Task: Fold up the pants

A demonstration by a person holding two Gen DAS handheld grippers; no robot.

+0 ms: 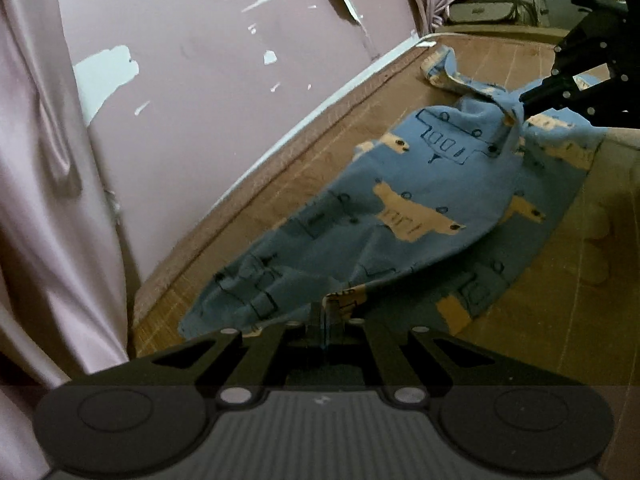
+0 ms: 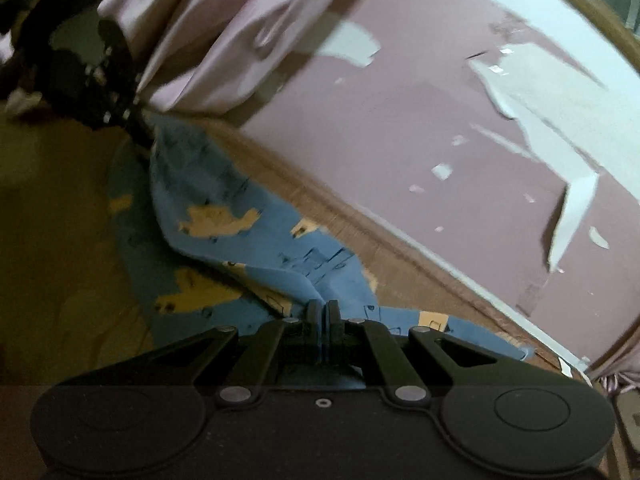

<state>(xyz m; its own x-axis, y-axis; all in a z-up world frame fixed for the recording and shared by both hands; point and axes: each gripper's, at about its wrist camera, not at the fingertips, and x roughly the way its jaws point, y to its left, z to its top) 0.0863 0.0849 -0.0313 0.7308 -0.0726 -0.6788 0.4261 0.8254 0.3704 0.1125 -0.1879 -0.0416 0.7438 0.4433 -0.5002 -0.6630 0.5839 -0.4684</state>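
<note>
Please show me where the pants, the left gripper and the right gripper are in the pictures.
pants (image 1: 400,184): left wrist view, on the blue printed cloth.
left gripper (image 1: 324,320): left wrist view, between its fingertips, shut on cloth.
right gripper (image 2: 323,312): right wrist view, between its fingertips, shut on cloth.

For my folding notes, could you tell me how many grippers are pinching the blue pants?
2. The left gripper is shut on the near edge of the pants; the right gripper is shut on the far end, beside the peeling pink wall.

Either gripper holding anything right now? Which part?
Both are shut on the pants. Left gripper pinches one edge, right gripper a bunched fold at the opposite end. Whether waistband or hem cannot be told.
</note>
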